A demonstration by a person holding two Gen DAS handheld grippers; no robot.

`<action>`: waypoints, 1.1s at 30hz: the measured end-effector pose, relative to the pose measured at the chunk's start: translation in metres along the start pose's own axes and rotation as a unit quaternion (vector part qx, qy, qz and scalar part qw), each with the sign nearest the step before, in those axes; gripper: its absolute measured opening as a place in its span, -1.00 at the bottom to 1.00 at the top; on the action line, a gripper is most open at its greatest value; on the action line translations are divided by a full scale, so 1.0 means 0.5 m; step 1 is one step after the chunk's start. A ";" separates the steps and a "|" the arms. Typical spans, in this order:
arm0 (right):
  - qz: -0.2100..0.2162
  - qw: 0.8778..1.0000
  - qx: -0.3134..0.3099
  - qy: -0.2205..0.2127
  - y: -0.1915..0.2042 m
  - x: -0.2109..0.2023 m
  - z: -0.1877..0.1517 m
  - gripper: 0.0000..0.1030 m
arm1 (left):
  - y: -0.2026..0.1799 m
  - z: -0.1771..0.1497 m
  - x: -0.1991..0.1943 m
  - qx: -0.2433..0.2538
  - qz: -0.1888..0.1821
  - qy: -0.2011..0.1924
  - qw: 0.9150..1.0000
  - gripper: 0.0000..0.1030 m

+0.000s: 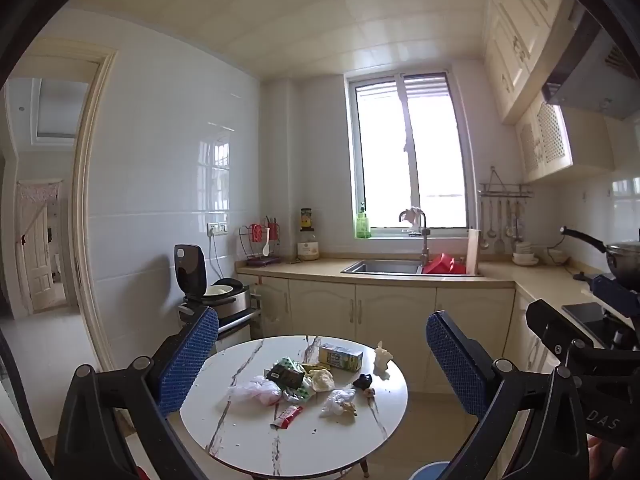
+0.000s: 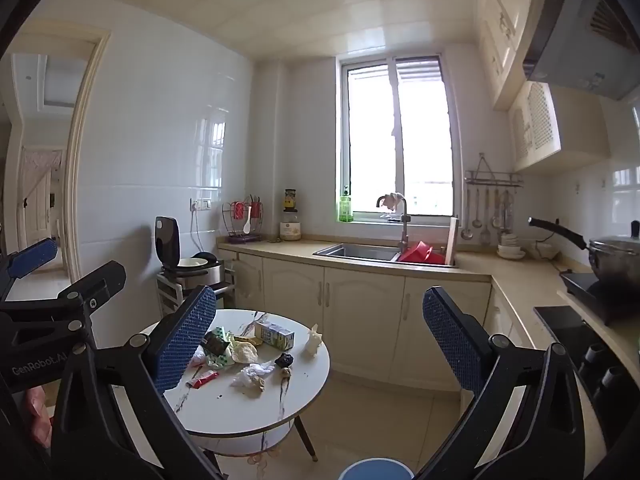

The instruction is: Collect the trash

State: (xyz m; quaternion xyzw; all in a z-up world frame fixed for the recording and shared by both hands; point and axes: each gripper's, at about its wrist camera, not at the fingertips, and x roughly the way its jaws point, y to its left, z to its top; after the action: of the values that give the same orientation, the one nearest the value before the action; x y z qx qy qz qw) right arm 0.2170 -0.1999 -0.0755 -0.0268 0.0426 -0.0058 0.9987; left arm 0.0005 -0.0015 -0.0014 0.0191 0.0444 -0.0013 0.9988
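Trash lies scattered on the round marble-look surface, with both grippers held level in the air short of it. The left gripper has its blue pads spread as wide as they go, with nothing between them and nothing touched — the surface and its litter show through the gap. The right gripper stands just as wide and just as empty; in its view the surface sits low and left, partly behind its left finger.

On the surface the carton lies toward the far edge, with a white wad to its right. Near the middle sits a cluster: dark wrapper, green packet, pale crumpled paper. A clear bag lies to its left, a second bag to the right, and a red wrapper nearer the front. A small black lump rests between the white wad and the second bag.

A blue bin rim shows on the floor at the bottom edge, in front of the surface.
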 end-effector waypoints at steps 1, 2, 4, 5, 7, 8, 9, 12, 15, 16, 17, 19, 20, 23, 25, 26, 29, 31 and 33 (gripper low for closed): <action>-0.001 1.000 0.000 0.000 0.000 -0.001 0.000 1.00 | 0.001 -0.001 0.000 -0.003 0.000 -0.001 1.000 0.99; 0.003 1.000 0.002 -0.001 0.000 -0.002 0.000 1.00 | 0.008 -0.002 -0.003 -0.014 0.000 -0.004 1.000 0.99; 0.003 1.000 0.005 -0.002 -0.001 -0.001 0.001 1.00 | 0.004 -0.002 -0.006 -0.009 0.000 -0.004 1.000 0.99; 0.003 1.000 0.004 -0.002 0.000 -0.001 0.002 1.00 | 0.003 -0.002 -0.009 -0.008 0.000 -0.004 1.000 0.99; 0.003 1.000 0.004 -0.002 0.001 0.000 0.003 1.00 | 0.003 -0.002 -0.012 -0.007 0.002 -0.005 1.000 0.99; 0.004 1.000 0.005 -0.002 0.001 0.000 0.004 1.00 | -0.001 0.000 -0.010 -0.006 0.002 -0.004 1.000 0.99; 0.003 1.000 0.007 -0.005 -0.011 0.005 0.000 1.00 | -0.002 0.000 -0.012 -0.005 0.002 -0.004 1.000 0.99; 0.001 1.000 0.005 -0.003 -0.003 0.006 0.000 1.00 | -0.001 0.002 -0.003 -0.003 0.000 0.001 1.000 0.99; 0.002 1.000 0.005 -0.003 -0.008 0.008 -0.002 1.00 | -0.001 0.002 -0.001 -0.003 0.001 0.002 1.000 0.99; 0.002 1.000 0.005 -0.003 -0.010 0.005 -0.004 1.00 | -0.002 0.003 -0.001 -0.003 0.001 0.001 1.000 0.99; 0.002 1.000 0.005 -0.002 -0.010 0.006 -0.003 1.00 | -0.001 0.004 -0.001 -0.003 0.001 0.001 1.000 0.99; 0.002 1.000 0.005 -0.002 -0.010 0.005 0.000 1.00 | -0.001 0.003 -0.001 -0.004 0.000 0.000 1.000 0.99; 0.002 1.000 0.005 -0.003 -0.006 -0.009 -0.003 1.00 | -0.001 0.004 -0.001 -0.005 0.000 0.001 1.000 0.99; 0.002 1.000 0.005 -0.003 -0.006 -0.009 -0.002 1.00 | 0.000 0.003 -0.002 -0.005 0.001 0.000 1.000 0.99; 0.002 1.000 0.004 -0.003 -0.005 -0.008 -0.004 1.00 | 0.001 0.003 -0.001 -0.005 0.000 0.000 1.000 0.99; 0.002 1.000 0.004 -0.003 -0.005 -0.008 -0.003 1.00 | 0.002 0.002 0.000 -0.006 -0.001 0.001 1.000 0.99; 0.003 1.000 0.005 -0.004 -0.007 -0.010 -0.004 1.00 | 0.002 0.001 0.000 -0.006 0.000 -0.001 1.000 0.99; 0.003 1.000 0.004 -0.003 -0.005 -0.009 -0.003 1.00 | 0.002 0.001 0.000 -0.006 0.000 -0.001 1.000 0.99; 0.003 1.000 0.004 -0.004 -0.006 -0.010 -0.004 1.00 | 0.002 0.001 0.000 -0.006 0.000 0.000 1.000 0.99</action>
State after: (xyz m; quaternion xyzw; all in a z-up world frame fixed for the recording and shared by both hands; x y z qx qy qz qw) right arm 0.2120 -0.2030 -0.0767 -0.0225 0.0391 -0.0031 0.9990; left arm 0.0003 -0.0007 -0.0010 0.0128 0.0440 -0.0010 0.9989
